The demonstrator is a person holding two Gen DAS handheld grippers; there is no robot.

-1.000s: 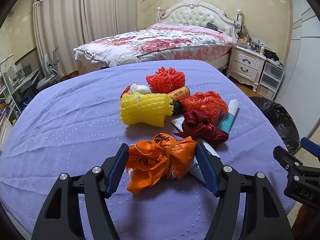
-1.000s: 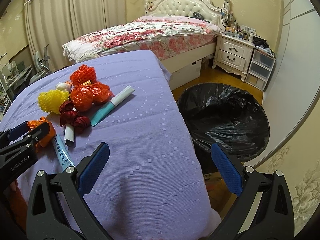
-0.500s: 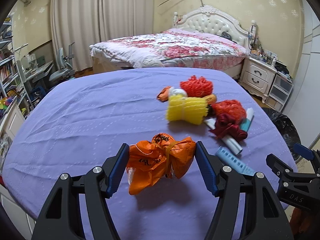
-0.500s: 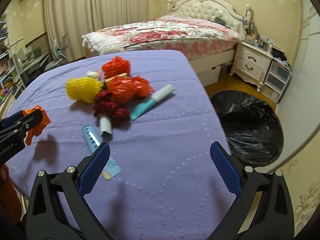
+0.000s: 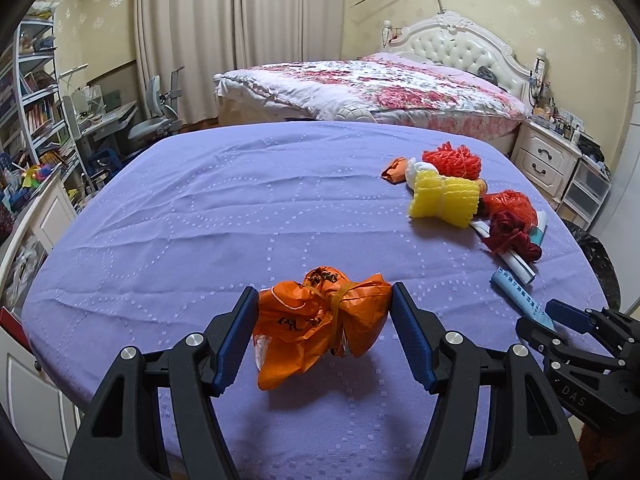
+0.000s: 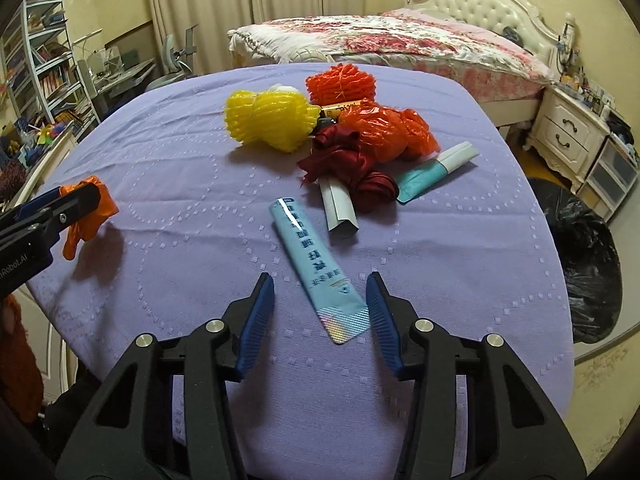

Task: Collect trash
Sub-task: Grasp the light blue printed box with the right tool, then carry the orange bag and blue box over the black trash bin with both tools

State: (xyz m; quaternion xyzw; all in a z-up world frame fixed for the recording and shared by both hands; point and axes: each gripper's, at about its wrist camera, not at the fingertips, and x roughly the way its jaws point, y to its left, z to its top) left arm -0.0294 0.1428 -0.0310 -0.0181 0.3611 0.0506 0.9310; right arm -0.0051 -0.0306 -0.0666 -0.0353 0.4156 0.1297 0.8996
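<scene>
Your left gripper pinches the knotted orange plastic bag. Your right gripper is closing around the light-blue foil sachet, untouched yet; next, bin at three o'clock.

An orange bag, yellow net, dark red ribbon and light blue packet lie on a lilac, dotted tabletop.

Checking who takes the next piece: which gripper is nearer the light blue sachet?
Right. The right gripper straddles the light blue sachet's near end, jaws closing around it. The left gripper is off to the side, holding the orange bag.
</scene>
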